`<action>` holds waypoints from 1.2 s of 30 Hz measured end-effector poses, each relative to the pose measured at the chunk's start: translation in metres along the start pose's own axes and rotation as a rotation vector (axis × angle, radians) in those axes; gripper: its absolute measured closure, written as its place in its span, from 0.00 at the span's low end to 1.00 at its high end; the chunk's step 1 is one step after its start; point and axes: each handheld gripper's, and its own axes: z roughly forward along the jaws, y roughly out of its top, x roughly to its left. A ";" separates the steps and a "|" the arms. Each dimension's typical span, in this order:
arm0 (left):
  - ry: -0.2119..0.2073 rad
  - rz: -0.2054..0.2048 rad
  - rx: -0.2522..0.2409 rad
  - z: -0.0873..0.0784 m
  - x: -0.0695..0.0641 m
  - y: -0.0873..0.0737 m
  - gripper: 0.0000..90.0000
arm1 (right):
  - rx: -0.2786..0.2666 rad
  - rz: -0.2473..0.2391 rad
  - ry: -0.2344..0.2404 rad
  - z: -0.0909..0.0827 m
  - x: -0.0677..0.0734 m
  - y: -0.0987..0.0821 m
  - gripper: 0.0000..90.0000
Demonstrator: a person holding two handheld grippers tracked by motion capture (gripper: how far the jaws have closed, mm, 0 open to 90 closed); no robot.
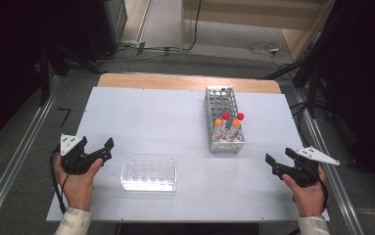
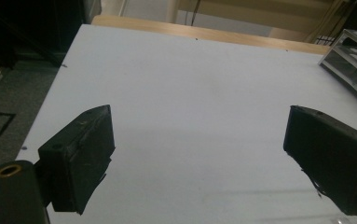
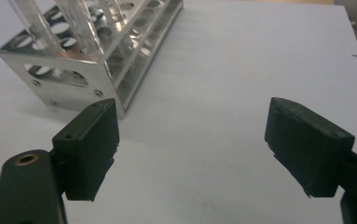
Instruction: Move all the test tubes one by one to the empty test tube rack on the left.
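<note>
Metal, pierced with rows of round holes, forms the tube rack (image 1: 222,117) that stands on the right half of the white table (image 1: 151,117), its long side running away from the person. Its polished walls shine silver, and screw heads show at the near corners in the right gripper view (image 3: 92,56). Four capped tubes (image 1: 227,126) stand upright in the near end of this rack: two with orange caps in front, two with red caps just behind them. The tube bodies are clear, and the far holes of the rack hold nothing that can be made out.

Nearer the person and to the left lies a clear plastic rack (image 1: 149,173), low and flat, with a grid of small wells; it sits well apart from the metal one.

Left gripper (image 1: 105,151): held in the person's left hand (image 1: 77,181) over the table's left edge, jaws spread apart with only bare table surface between them, as the left gripper view confirms (image 2: 199,154). It is near the clear plastic rack but not touching it.

Right gripper (image 1: 280,157): held in the right hand (image 1: 308,193) at the table's right edge, jaws likewise spread wide and gripping nothing. In the right gripper view (image 3: 190,144) the metal rack's near corner lies just beyond the left-hand jaw, apart from it
</note>
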 end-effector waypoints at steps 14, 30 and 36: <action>-0.028 0.014 0.018 0.003 -0.003 -0.003 0.10 | 0.002 -0.040 0.074 0.015 0.016 0.008 0.22; -0.015 0.021 0.012 0.003 -0.004 -0.003 0.10 | -0.032 -0.072 0.128 0.036 0.038 0.025 0.27; -0.015 0.023 0.014 0.003 -0.004 -0.004 0.10 | -0.037 -0.083 0.130 0.041 0.043 0.030 0.28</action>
